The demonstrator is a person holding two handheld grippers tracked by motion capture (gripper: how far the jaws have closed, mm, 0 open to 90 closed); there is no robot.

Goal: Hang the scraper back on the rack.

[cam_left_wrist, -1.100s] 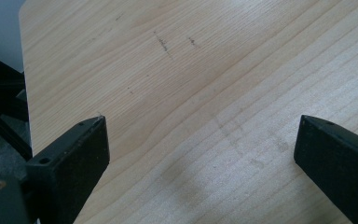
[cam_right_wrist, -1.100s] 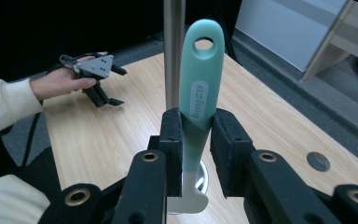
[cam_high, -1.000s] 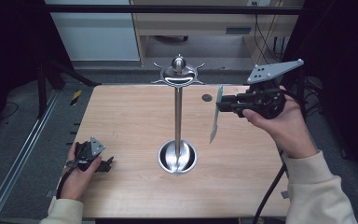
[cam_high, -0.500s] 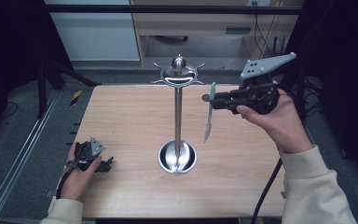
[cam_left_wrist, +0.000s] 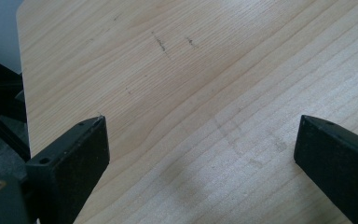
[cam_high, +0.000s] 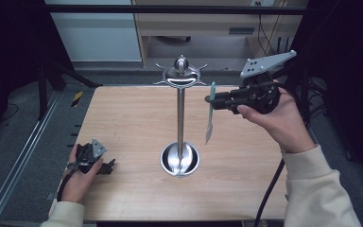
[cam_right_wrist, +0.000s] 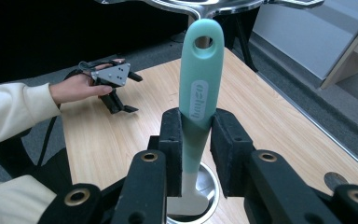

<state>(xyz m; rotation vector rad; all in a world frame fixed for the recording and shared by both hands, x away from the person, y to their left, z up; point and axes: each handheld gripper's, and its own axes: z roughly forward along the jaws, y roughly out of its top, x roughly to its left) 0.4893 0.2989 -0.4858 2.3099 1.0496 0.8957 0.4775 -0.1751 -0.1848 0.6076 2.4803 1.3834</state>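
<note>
- We see the right gripper [cam_high: 211, 100] raised beside the tall chrome utensil stand [cam_high: 180, 118], its jaws clamped on the teal-handled metal spatula [cam_high: 210, 113], which hangs blade-down.
- Our left gripper [cam_high: 109, 166] rests near the wooden table [cam_high: 132, 118] edge, jaws spread, nothing between.

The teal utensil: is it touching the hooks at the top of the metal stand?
Apart. The high view shows a gap between the teal utensil, held by the right gripper, and the metal stand.
</note>
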